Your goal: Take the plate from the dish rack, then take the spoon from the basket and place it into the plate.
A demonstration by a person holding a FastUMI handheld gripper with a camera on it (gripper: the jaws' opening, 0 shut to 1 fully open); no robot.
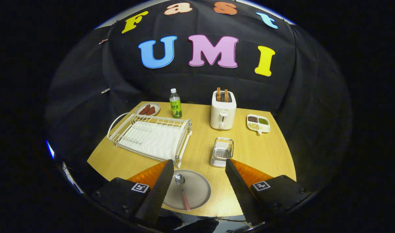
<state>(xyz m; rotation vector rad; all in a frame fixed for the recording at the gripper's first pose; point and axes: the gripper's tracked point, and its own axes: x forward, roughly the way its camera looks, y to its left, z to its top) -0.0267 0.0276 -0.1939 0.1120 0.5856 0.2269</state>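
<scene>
A grey round plate [194, 189] lies on the wooden table near its front edge, between my two fingers. A spoon [182, 189] with a shiny bowl and a red checked handle rests in the plate. My gripper [197, 165] is open, held above the plate, and nothing is between its fingers. The white wire dish rack [150, 136] stands beyond the left finger with nothing in it. A small metal mesh basket [222, 152] stands just ahead of the right finger, and it looks to hold nothing.
A white toaster [223, 111] with two slices of toast stands at the back. A green bottle [175, 104] and a small plate of sausages [148, 109] sit behind the rack. A divided snack tray [258, 123] lies at the back right.
</scene>
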